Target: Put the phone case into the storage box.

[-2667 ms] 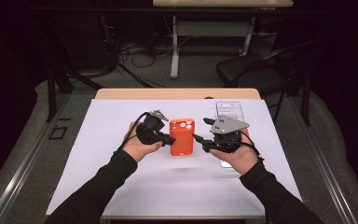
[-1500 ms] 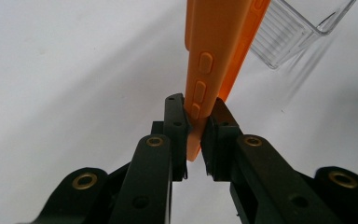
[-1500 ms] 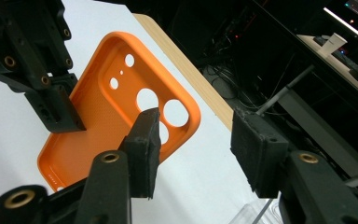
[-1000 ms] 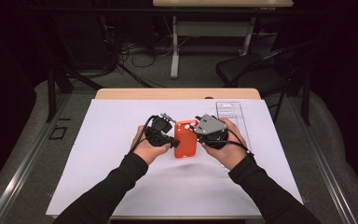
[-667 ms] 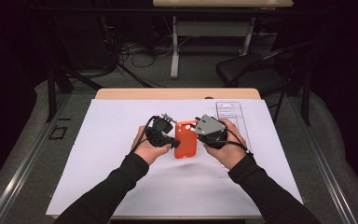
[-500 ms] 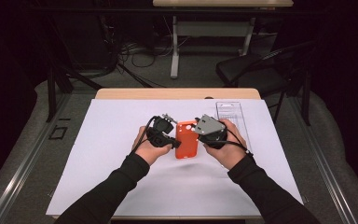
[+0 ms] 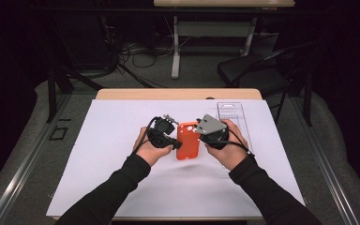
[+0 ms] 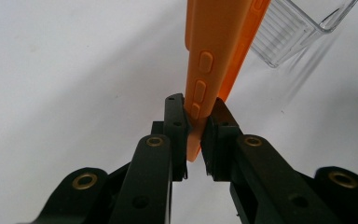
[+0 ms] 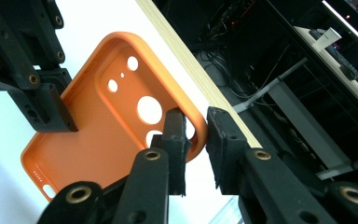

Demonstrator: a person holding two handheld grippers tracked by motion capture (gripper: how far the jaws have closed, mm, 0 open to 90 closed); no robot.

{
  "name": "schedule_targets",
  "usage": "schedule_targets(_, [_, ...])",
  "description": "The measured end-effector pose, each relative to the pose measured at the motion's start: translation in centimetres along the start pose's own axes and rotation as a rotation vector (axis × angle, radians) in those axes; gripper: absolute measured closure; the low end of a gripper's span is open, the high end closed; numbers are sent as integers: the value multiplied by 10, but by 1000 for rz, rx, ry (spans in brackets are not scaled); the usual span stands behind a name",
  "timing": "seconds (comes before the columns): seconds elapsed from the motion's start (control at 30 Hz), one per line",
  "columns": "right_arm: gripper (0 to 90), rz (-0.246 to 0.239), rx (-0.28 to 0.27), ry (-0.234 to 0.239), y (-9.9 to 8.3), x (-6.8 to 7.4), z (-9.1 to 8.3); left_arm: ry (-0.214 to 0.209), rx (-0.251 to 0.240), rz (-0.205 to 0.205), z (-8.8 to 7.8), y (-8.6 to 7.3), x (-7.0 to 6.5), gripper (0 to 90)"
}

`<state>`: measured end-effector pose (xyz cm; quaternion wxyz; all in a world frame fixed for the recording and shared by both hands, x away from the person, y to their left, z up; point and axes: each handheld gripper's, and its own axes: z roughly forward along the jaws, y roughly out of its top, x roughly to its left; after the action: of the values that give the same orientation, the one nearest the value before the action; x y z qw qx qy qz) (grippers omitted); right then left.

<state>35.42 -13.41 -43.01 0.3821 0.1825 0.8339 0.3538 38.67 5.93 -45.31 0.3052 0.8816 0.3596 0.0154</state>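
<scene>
In the right gripper view the right gripper (image 9: pixel 193 128) has just been closing its jaws, and they now sit on either side of the near side wall of the orange phone case (image 9: pixel 107 126), beside the camera cut-outs. One pad is inside the shell, the other outside the rim, and the wall looks pinched between them. The left gripper (image 8: pixel 195 122) is clamped on the opposite edge, its jaws pressing the thin wall just below the row of moulded buttons. The case is thus held between the two grippers, lifted off the white sheet that covers the table (image 7: pixel 122 117), in front of the person. A clear plastic tray (image 7: pixel 232 112) lies on the table to the right of the case, beyond the right hand.

The step in hand seems to be taking a two-sided hold on the case. To do it well, the right jaws should bite on the wall alone, not across a cut-out, where the soft rim would fold. The case looks flexible, so pulling the hands apart or twisting them against each other would likely bend it. The left grip should hold firm until the right grip proves secure.
</scene>
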Motion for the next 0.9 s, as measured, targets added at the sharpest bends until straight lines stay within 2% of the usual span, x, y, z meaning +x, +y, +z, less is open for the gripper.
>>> schedule_targets(0.9, [807,16,12,-3,0,1,1,-3,1,-3,2,-1,1,813])
